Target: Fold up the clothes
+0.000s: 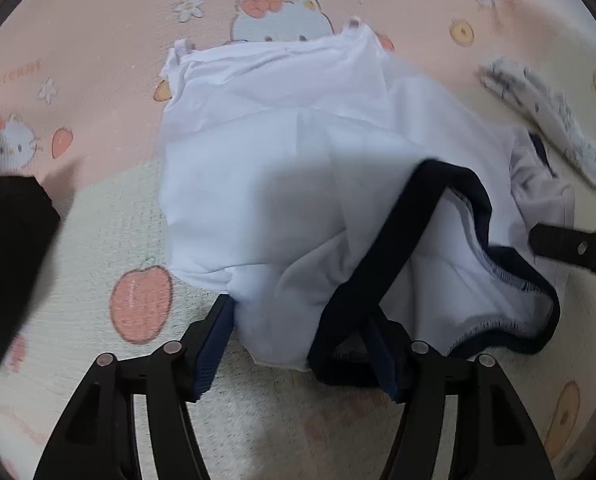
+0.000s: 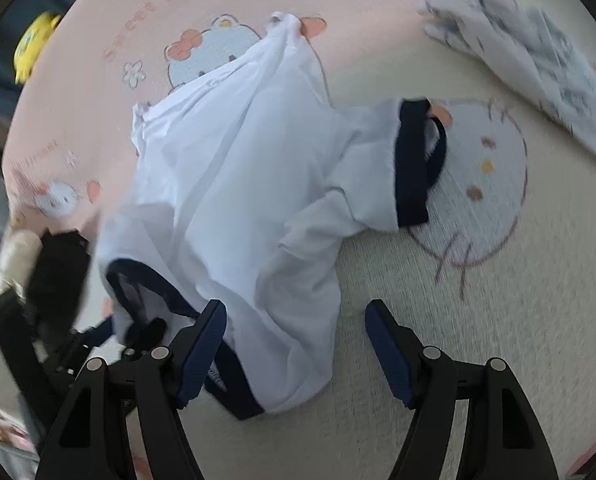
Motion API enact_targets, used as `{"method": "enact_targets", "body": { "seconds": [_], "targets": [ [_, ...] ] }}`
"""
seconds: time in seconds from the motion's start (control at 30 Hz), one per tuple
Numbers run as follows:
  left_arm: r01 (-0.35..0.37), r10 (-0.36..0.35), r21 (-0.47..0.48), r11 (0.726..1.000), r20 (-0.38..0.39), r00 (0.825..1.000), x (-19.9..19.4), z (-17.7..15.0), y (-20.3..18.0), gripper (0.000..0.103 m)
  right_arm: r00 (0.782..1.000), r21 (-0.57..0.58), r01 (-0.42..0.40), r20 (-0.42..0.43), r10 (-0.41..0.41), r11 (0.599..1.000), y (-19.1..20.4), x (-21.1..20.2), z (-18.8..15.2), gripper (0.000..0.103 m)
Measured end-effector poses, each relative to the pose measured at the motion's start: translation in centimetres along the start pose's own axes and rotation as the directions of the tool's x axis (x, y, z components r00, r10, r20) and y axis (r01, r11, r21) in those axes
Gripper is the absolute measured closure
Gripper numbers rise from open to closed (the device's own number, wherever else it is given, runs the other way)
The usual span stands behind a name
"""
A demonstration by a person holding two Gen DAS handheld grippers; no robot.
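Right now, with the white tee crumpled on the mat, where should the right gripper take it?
Probably the navy-trimmed sleeve cuff: it lies flat and clear of the bunched body of the white tee. Bring the open right gripper in from the bare mat side, pinching across the band.

Crumpled shirt fills the middle of a cartoon-print blanket, open cloth around it

The white shirt with navy trim lies bunched between and ahead of both claws; its navy neckband loops up across the left claw, crowding that gap. The right claw stands spread, shirt fabric against its left finger and bare cream blanket to the right. A patterned folded cloth blocks the far right corner; the sleeve reaches toward it. Pink blanket beyond the hem lies clear
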State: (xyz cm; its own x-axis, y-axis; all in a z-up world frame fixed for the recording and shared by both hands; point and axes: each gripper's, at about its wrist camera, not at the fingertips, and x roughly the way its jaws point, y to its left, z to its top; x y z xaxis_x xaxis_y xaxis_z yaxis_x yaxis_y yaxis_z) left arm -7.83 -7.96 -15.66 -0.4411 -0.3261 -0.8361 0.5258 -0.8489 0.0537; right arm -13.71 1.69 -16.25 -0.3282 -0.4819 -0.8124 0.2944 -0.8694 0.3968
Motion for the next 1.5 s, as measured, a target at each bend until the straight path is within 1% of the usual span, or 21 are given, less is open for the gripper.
{"method": "enact_targets", "body": {
  "seconds": [0.03, 0.17, 0.27, 0.33, 0.37, 0.43, 0.5, 0.53, 0.57, 0.6, 0.67, 0.73, 0.87, 1.03, 1.13, 1.2, 1.23, 1.3, 1.37, 1.43, 1.5],
  "targets": [
    [0.013, -0.013, -0.059, 0.998, 0.003, 1.000, 0.2, -0.3, 0.8, 0.021, 1.000, -0.011, 0.016, 0.011, -0.016, 1.000, 0.3, 0.2, 0.1, 0.032],
    [0.013, -0.013, -0.060, 0.998, 0.007, 1.000, -0.1, -0.5, 0.7, 0.000, 0.998, -0.008, 0.042, 0.042, -0.042, 0.999, 0.2, 0.3, 0.5, 0.032],
    [0.011, -0.011, -0.052, 0.999, 0.010, 1.000, -0.3, -0.7, 0.6, 0.000, 0.998, 0.034, 0.028, 0.049, -0.029, 0.999, -0.2, 0.6, 1.2, 0.032],
    [0.010, -0.009, -0.047, 0.999, 0.012, 1.000, -0.4, -0.8, 0.4, 0.000, 0.998, 0.037, 0.045, 0.051, -0.047, 0.998, -0.2, 0.5, 1.2, 0.032],
    [0.009, -0.009, -0.045, 0.999, 0.013, 1.000, -0.5, -0.8, 0.4, 0.000, 0.997, 0.039, 0.054, 0.052, -0.056, 0.998, -0.2, 0.5, 1.2, 0.035],
    [0.008, -0.007, -0.040, 0.999, 0.015, 1.000, -0.6, -0.9, 0.3, 0.000, 0.995, 0.039, 0.076, 0.055, -0.079, 0.996, -0.3, 0.4, 1.1, 0.048],
    [0.007, -0.006, -0.035, 0.999, 0.018, 1.000, -0.8, -1.0, 0.2, 0.007, 0.985, -0.004, 0.161, 0.069, -0.160, 0.987, 0.1, 0.1, 0.7, 0.070],
    [0.006, -0.005, -0.032, 0.999, 0.019, 1.000, -0.8, -1.1, 0.1, 0.021, 0.980, -0.022, 0.185, 0.075, -0.183, 0.982, 0.4, 0.2, 0.7, 0.073],
    [0.004, -0.003, -0.027, 1.000, 0.013, 1.000, -1.1, -1.2, 0.2, 0.043, 0.976, -0.038, 0.208, 0.079, -0.204, 0.977, 0.4, 0.1, 0.6, 0.079],
    [0.001, -0.001, -0.022, 1.000, 0.006, 1.000, -1.4, -1.4, 0.4, 0.054, 0.971, -0.052, 0.229, 0.084, -0.224, 0.972, 0.5, 0.0, 0.5, 0.087],
    [-0.004, 0.004, -0.011, 1.000, -0.009, 1.000, -1.9, -1.8, 0.7, 0.083, 0.964, -0.049, 0.256, 0.085, -0.252, 0.965, 0.1, -0.2, 0.5, 0.094],
    [-0.009, 0.009, -0.001, 1.000, -0.023, 1.000, -2.4, -2.1, 1.1, 0.088, 0.965, -0.027, 0.253, 0.084, -0.250, 0.967, -0.5, -0.6, 0.6, 0.097],
    [-0.018, 0.019, 0.021, 1.000, -0.051, 0.999, -3.5, -2.8, 1.7, 0.090, 0.944, -0.012, 0.321, 0.087, -0.319, 0.947, -1.7, -1.8, 0.8, 0.098],
    [-0.015, 0.018, 0.038, 0.999, -0.075, 0.997, -4.5, -4.0, 2.4, 0.090, 0.928, -0.012, 0.369, 0.070, -0.367, 0.930, -2.5, -2.7, 0.6, 0.098],
    [0.008, -0.004, 0.044, 0.999, -0.074, 0.997, -4.9, -4.6, 2.2, 0.090, 0.892, -0.071, 0.452, 0.071, -0.447, 0.889, -1.9, -2.8, 0.1, 0.098],
    [0.019, -0.017, 0.057, 0.998, -0.047, 0.999, -5.4, -5.0, 2.0, 0.090, 0.889, -0.110, 0.458, 0.077, -0.452, 0.882, -1.3, -2.9, -0.1, 0.098],
    [0.030, -0.028, 0.062, 0.998, -0.036, 0.999, -5.6, -5.1, 1.9, 0.090, 0.888, -0.134, 0.459, 0.086, -0.451, 0.878, -0.9, -3.1, -0.3, 0.093],
    [0.047, -0.044, 0.058, 0.997, -0.037, 0.998, -5.9, -5.2, 1.9, 0.089, 0.882, -0.165, 0.471, 0.105, -0.460, 0.867, -0.1, -3.6, -0.7, 0.070],
    [0.074, -0.073, 0.024, 0.997, -0.044, 0.996, -6.4, -5.1, 2.1, 0.088, 0.888, -0.172, 0.458, 0.137, -0.440, 0.872, 0.7, -4.8, -0.9, 0.056],
    [0.137, -0.137, -0.023, 0.990, -0.050, 0.989, -6.9, -4.8, 2.5, 0.085, 0.909, -0.175, 0.410, 0.162, -0.385, 0.895, 1.4, -5.9, -1.0, 0.049],
    [0.185, -0.189, -0.069, 0.980, -0.053, 0.981, -7.4, -4.5, 2.9, 0.073, 0.922, -0.176, 0.374, 0.171, -0.346, 0.910, 2.0, -6.4, -0.8, 0.043]
  ]
}}
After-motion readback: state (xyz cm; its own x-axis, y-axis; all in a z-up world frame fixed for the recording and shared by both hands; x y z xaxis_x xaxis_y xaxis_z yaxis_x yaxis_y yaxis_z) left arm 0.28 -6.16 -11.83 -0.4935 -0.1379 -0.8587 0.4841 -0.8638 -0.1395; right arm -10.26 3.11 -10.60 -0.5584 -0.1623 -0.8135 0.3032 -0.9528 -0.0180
